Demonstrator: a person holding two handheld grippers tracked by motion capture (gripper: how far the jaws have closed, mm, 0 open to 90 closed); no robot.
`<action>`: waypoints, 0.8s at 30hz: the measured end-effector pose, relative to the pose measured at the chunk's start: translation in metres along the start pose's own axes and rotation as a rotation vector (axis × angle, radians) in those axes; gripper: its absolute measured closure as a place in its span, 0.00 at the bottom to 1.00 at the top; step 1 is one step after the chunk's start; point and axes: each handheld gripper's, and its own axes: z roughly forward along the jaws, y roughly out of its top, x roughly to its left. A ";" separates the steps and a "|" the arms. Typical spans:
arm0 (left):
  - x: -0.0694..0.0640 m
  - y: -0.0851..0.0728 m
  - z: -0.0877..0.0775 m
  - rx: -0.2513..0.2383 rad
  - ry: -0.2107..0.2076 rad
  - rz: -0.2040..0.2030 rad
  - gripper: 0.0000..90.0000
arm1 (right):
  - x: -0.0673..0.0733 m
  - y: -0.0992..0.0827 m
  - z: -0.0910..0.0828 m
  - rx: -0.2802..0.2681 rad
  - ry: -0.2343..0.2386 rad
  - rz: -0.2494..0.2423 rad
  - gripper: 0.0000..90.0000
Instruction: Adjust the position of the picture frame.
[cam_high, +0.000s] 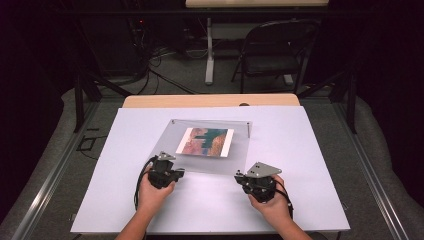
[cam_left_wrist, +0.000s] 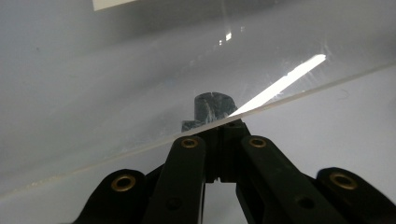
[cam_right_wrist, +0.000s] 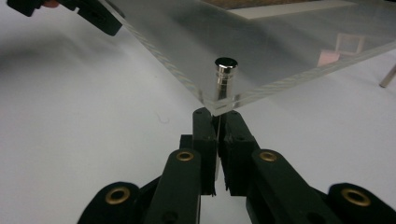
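Note:
A clear acrylic sheet (cam_high: 212, 162) lies over a colourful picture (cam_high: 205, 141) on the white table top (cam_high: 300, 165). A metal post (cam_right_wrist: 225, 74) passes through the sheet's near right corner. My right gripper (cam_right_wrist: 217, 119) is shut on the lower part of that post, just under the corner. At the near left corner my left gripper (cam_left_wrist: 219, 128) is shut under the sheet's edge (cam_left_wrist: 289, 95) on a dark post (cam_left_wrist: 212, 105) seen through the plastic. In the high view the left gripper (cam_high: 166, 169) and right gripper (cam_high: 248, 177) sit at those two corners, each in a hand.
A thin metal leg (cam_high: 248, 128) stands at the sheet's far right corner. Wide bare white surface lies on both sides of the sheet. Beyond the table stand a folding chair (cam_high: 275, 50) and a table leg (cam_high: 209, 55). The left gripper (cam_right_wrist: 88, 14) shows at the top left of the right gripper view.

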 end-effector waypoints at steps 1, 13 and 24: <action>0.000 0.000 0.000 0.000 0.000 0.000 1.00 | 0.000 0.000 0.000 0.000 0.000 0.000 0.95; 0.022 0.022 0.014 0.017 0.066 -0.047 1.00 | 0.022 0.003 0.008 -0.001 0.043 0.026 0.95; 0.032 0.043 0.032 0.068 0.112 -0.068 1.00 | 0.034 0.007 0.013 -0.016 0.075 0.059 0.95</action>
